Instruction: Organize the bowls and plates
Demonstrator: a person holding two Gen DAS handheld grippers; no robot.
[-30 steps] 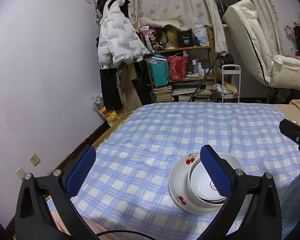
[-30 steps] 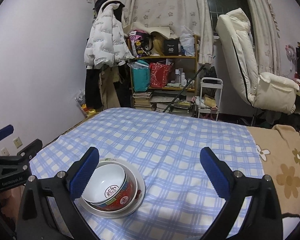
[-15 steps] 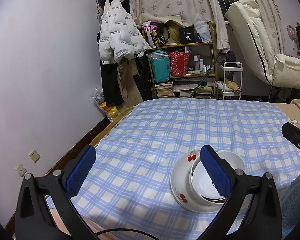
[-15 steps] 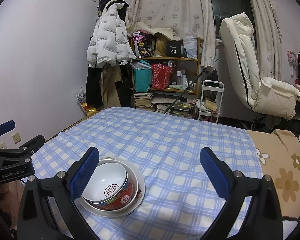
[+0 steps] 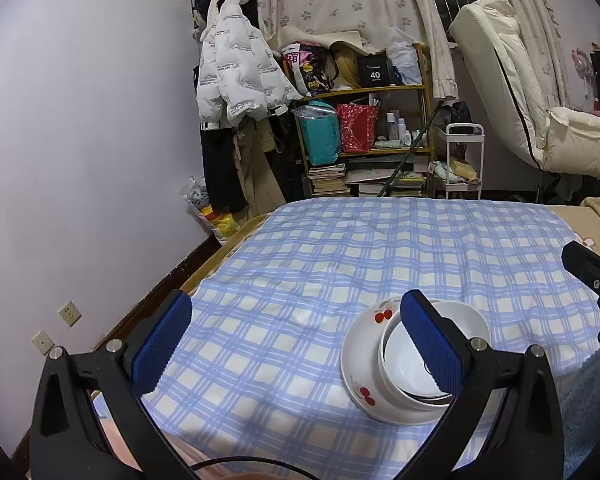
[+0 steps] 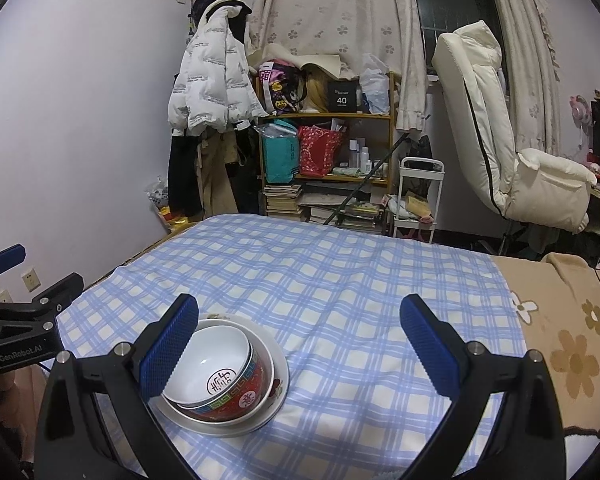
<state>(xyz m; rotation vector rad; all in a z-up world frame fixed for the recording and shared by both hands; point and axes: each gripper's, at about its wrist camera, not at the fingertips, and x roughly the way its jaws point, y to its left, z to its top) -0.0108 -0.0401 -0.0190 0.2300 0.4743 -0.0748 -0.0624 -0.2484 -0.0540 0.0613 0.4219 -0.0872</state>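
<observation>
A white plate with cherry prints (image 5: pixel 362 354) lies on the blue checked cloth (image 5: pixel 340 256). Nested bowls (image 5: pixel 408 368) sit on it; in the right wrist view the plate (image 6: pixel 278 384) carries a red patterned bowl (image 6: pixel 240 396) with a white bowl (image 6: pixel 208 368) inside. My left gripper (image 5: pixel 296 344) is open and empty, above the cloth, its right finger in front of the bowls. My right gripper (image 6: pixel 298 344) is open and empty, its left finger beside the bowls. Each gripper shows at the edge of the other's view.
The cloth covers a bed; a beige flowered blanket (image 6: pixel 572 336) lies to its right. Behind stand a cluttered shelf (image 6: pixel 324 152), a hanging white jacket (image 6: pixel 212 80), a small white cart (image 6: pixel 420 200) and a cream recliner (image 6: pixel 500 140). A wall (image 5: pixel 80 140) runs along the left.
Both grippers have drawn back and risen slightly, so the view tilts up. The stack of plate and bowls has not moved. Both stay open.
</observation>
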